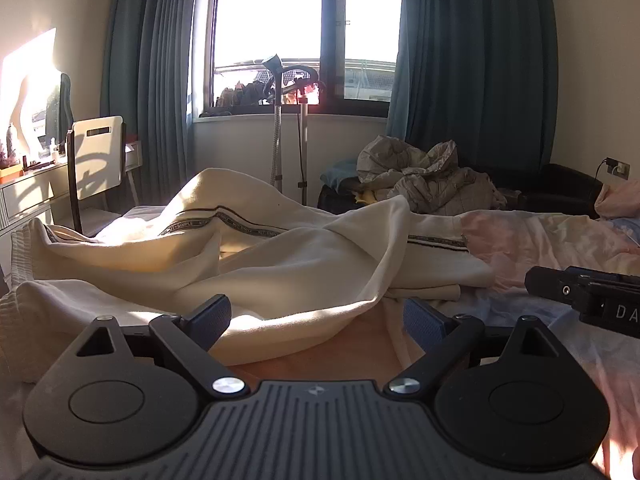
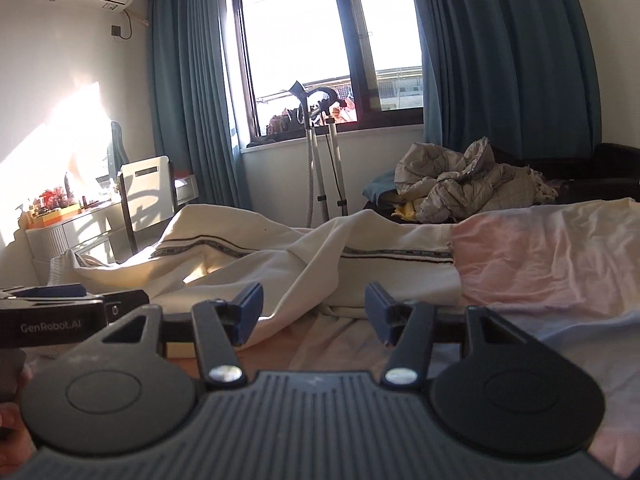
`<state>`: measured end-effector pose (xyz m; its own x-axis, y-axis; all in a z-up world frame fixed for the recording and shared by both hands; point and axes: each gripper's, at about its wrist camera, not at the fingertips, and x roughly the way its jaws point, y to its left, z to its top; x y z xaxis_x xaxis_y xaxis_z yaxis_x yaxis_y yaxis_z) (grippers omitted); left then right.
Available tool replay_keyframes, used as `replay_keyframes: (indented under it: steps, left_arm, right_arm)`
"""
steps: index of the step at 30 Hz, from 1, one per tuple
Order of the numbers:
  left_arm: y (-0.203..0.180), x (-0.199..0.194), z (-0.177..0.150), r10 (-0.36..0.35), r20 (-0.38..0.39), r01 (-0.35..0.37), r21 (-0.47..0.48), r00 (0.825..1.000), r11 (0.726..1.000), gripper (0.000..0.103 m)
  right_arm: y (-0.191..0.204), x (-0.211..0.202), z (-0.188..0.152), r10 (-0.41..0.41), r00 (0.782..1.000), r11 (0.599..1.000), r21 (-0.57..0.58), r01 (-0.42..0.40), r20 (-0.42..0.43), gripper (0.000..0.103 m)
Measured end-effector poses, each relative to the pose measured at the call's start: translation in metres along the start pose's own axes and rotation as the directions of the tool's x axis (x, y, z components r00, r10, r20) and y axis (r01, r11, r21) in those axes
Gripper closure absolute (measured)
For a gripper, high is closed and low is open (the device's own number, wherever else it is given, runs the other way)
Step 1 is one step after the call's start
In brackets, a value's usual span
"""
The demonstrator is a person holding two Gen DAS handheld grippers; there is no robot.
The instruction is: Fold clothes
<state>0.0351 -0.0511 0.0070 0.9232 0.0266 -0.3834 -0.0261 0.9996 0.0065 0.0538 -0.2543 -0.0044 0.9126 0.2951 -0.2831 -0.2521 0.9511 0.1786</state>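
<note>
A cream garment [image 1: 248, 256] with a dark printed stripe lies crumpled across the bed, its near hem folded over. My left gripper [image 1: 316, 320] is open and low over the bed, and the hem lies between its blue pads. In the right wrist view the same cream garment [image 2: 256, 256] spreads ahead. My right gripper [image 2: 314, 312] is open too, with a fold of the garment just in front of its left pad. The body of the right gripper [image 1: 584, 296] shows at the right edge of the left wrist view. The left gripper's body [image 2: 60, 316] shows at the left of the right wrist view.
The bed has a pink and white sheet [image 2: 540, 256]. Behind it are a heap of grey bedding [image 1: 432, 176] on a dark sofa, a garment steamer stand [image 1: 280, 128] by the window, and a desk with a chair [image 1: 96, 156] at left.
</note>
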Motion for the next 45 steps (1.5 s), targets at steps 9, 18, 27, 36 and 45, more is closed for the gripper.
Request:
replay_keyframes:
  steps: [9,18,27,36,45]
  left_arm:
    - [0.007,0.011,-0.009,-0.007,-0.057,0.007,-0.009,0.998,1.000,0.009]
    - [-0.021,0.082,0.005,-0.068,-0.073,0.074,0.092,0.995,0.993,0.009]
    - [-0.063,0.179,0.023,-0.140,-0.096,0.158,0.207,0.985,0.966,0.012]
    - [-0.072,0.231,0.035,-0.162,-0.118,0.180,0.154,0.980,0.972,0.097]
    - [-0.065,0.115,0.038,-0.282,-0.032,0.280,0.262,0.959,0.924,0.099]
  right_arm:
    - [-0.005,0.006,-0.002,-0.019,1.000,0.999,0.030,0.019,-0.017,0.045]
    - [-0.022,0.006,0.005,-0.091,0.995,0.991,0.097,0.095,-0.042,0.045]
    - [-0.064,0.020,0.006,-0.165,0.983,0.965,0.192,0.177,-0.080,0.040]
    - [-0.093,0.055,-0.012,-0.168,0.979,0.957,0.219,0.190,-0.114,0.039]
    - [-0.109,0.048,-0.007,-0.152,0.983,0.928,0.327,0.178,-0.105,0.039]
